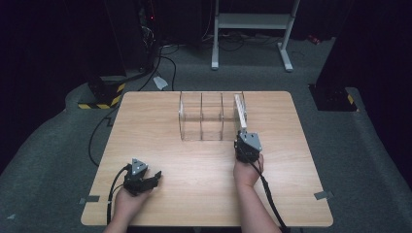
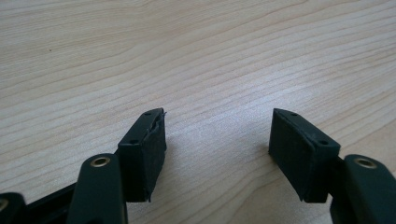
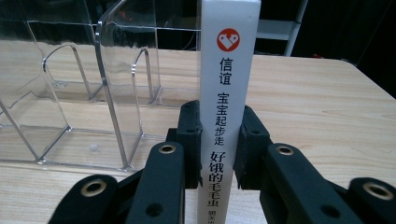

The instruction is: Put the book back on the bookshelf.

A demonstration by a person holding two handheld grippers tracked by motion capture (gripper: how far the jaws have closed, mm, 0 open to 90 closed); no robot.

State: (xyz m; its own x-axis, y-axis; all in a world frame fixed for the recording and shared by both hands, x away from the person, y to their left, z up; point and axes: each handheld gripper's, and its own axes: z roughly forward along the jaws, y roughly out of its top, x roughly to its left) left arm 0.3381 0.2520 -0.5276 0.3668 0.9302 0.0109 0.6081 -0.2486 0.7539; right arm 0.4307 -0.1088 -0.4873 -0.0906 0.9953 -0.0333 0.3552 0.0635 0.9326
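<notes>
Beside the clear rack's point(image 3: 107, 93) end wall, right claw point(image 3: 219, 149) clamps book point(image 3: 227, 93).

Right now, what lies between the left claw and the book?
Only bare wooden table in the high view; the left claw rests open, far from the book.

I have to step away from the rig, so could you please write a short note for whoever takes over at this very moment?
Right gripper: shut on the white book, clamped by its spine, upright, at the right end of the clear divider rack.
Left gripper: open, nothing between its jaws, low over the bare table near the front left.
Done: book picked up and brought to the rack.
Left: whether the book sits fully in a slot is unclear; probably seat it, then release.
</notes>
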